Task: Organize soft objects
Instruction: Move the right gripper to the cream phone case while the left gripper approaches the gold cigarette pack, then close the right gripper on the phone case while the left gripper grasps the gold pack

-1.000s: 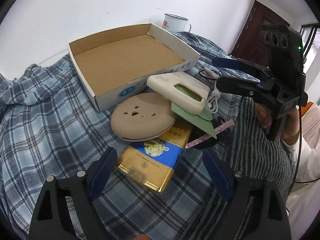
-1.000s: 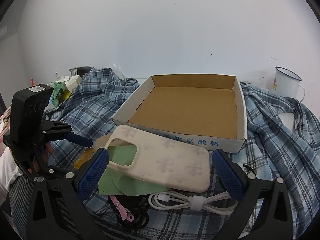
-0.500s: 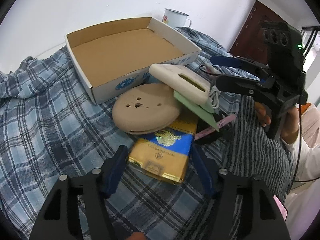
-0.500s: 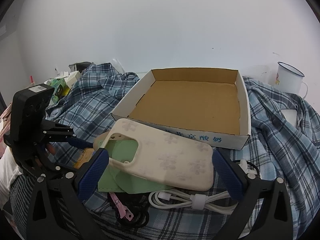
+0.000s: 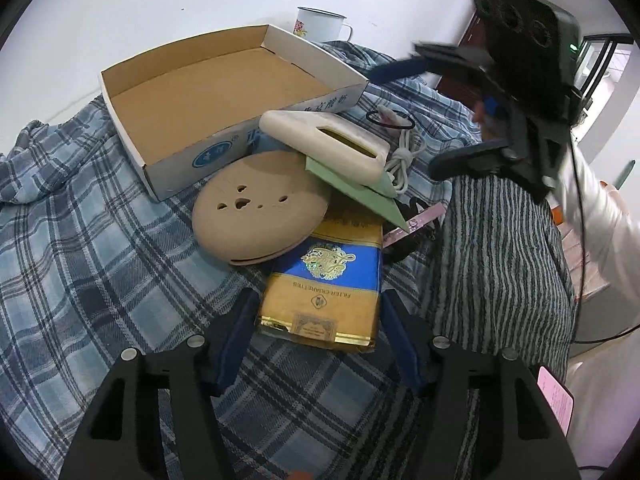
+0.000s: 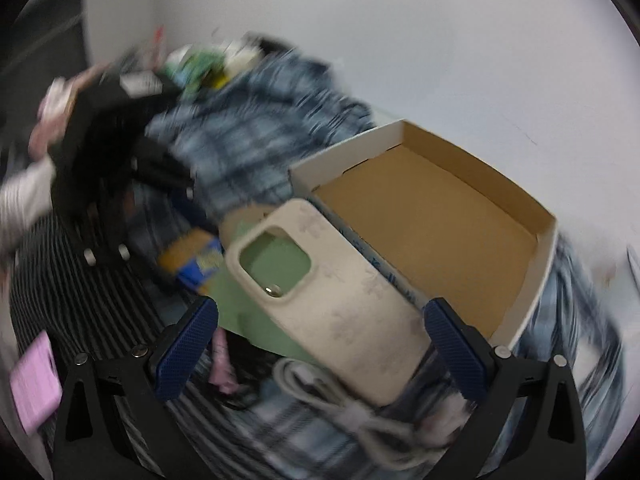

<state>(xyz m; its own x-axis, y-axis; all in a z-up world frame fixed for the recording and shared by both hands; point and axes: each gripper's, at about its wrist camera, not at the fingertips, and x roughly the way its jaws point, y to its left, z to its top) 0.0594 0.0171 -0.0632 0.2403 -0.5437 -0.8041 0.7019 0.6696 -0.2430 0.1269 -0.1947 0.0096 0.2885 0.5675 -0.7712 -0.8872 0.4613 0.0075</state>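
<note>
Since a second ago: left gripper (image 5: 316, 320) has moved in on the blue-and-gold packet (image 5: 324, 280), its blue pads now flanking the packet's near end; right gripper (image 6: 320, 344) has swung, blurring most of its own view.
Left gripper: jaws narrowed to about the packet's width, pads just beside both long edges; whether they press it cannot be told.
Right gripper: jaws spread wide, either side of the cream phone case (image 6: 332, 304), touching nothing visible. Seen from the left wrist view it hangs at far right (image 5: 452, 116), above the striped cloth (image 5: 500, 252).
Packet: lies flat on the blue plaid cloth (image 5: 80, 240), its far end tucked under the round tan pad (image 5: 260, 208).
Round tan pad: sits near the front wall of the cardboard box (image 5: 168, 168), just left of the phone case.
Phone case: rests tilted on a pale green sheet (image 5: 360, 192), near the box's front right corner, camera cut-out facing up.
Cardboard box: open, shallow, brown inside, white outside, far of the pile.
White cable (image 5: 404, 156): coiled just right of the phone case.
Pink strip (image 5: 416, 224): pokes out from under the green sheet, at the edge of the striped cloth.
Enamel mug (image 5: 320, 24): stands by the wall, beyond the box.
</note>
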